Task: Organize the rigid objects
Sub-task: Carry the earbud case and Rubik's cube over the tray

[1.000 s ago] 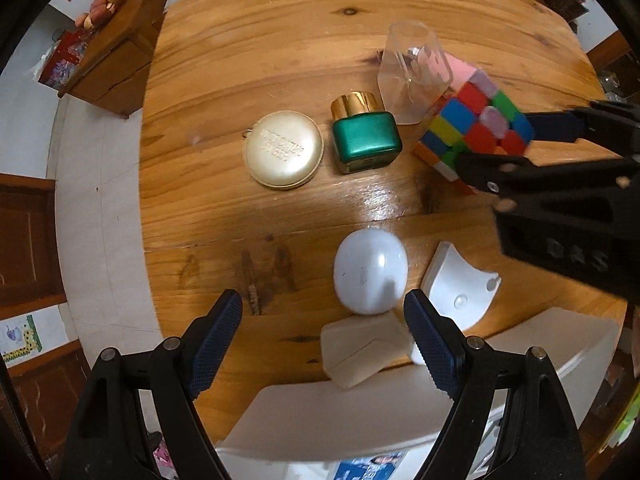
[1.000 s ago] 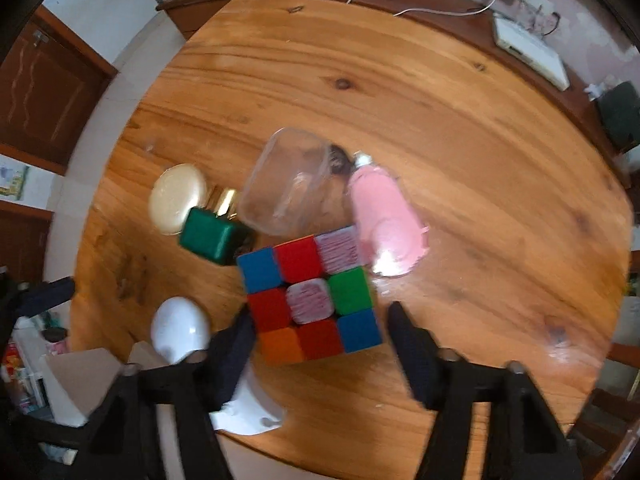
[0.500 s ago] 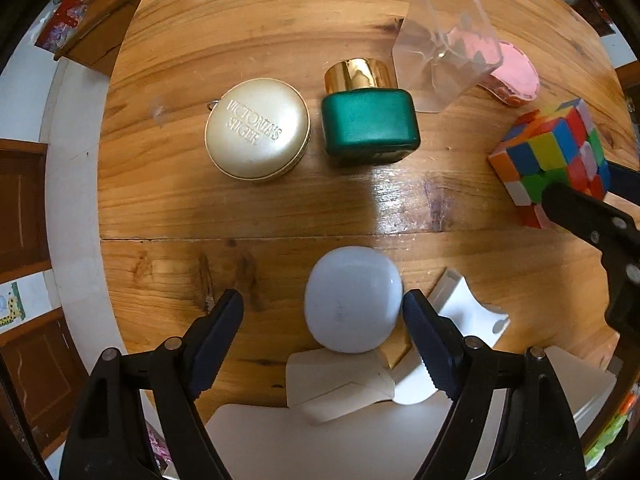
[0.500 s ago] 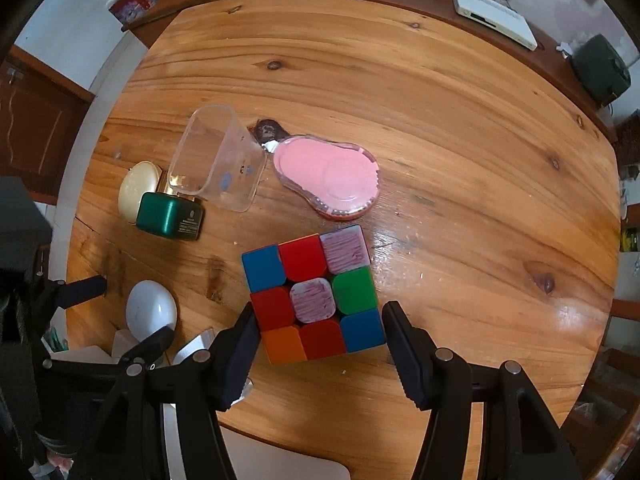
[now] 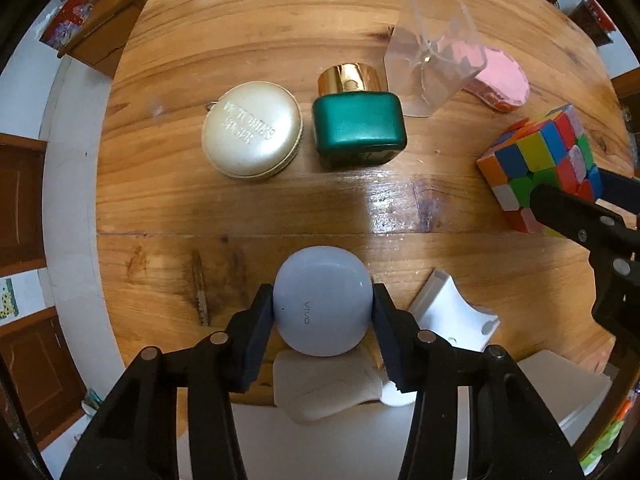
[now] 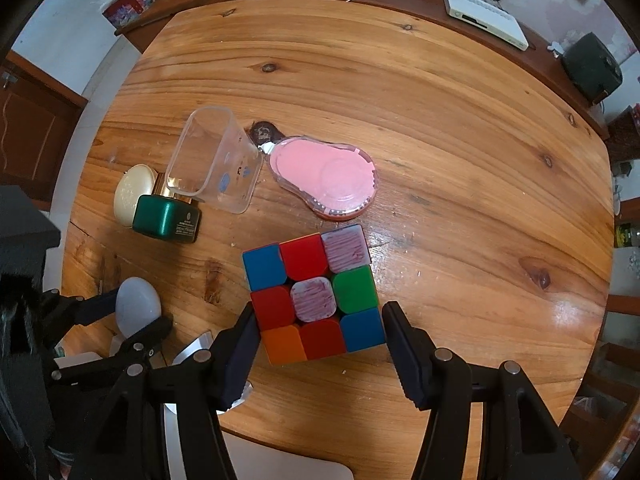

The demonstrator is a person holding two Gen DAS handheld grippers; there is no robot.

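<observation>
1. A white rounded earbud case (image 5: pixel 322 306), marked "vivo" in small grey letters on its front, sits near the front edge of the wooden table (image 5: pixel 280 208). It lies between the dark blue pads of the left hand-held gripper (image 5: pixel 323 312), whose jaws are closing and already press on both of its sides.
2. The colour cube (image 6: pixel 314 294) rests on the table right of centre, held between the pads of the right hand-held gripper (image 6: pixel 318 336), which is clamped against its left and right sides. Its top face shows blue, red, green and orange squares and two worn, pinkish-white ones.
3. Behind the earbud case lies a round cream compact (image 5: pixel 252 130) with raised lettering that reads "VICTORIA'S SECRET", seen upside down from the left wrist.
4. Just beside the compact, on its right, lies a green bottle with a gold cap (image 5: pixel 358 124). It carries a small gold label on one side, too small to read.
5. A clear plastic cup (image 6: pixel 214 160) stands just beyond the bottle, with a small blue mark on its wall that cannot be read.
6. A pink pear-shaped case (image 6: pixel 326 176) lies flat beside the cup, near the cube.
7. White curved plastic pieces (image 5: pixel 454 314) and a folded cream piece (image 5: pixel 324 386) lie at the table's front edge by the earbud case.
</observation>
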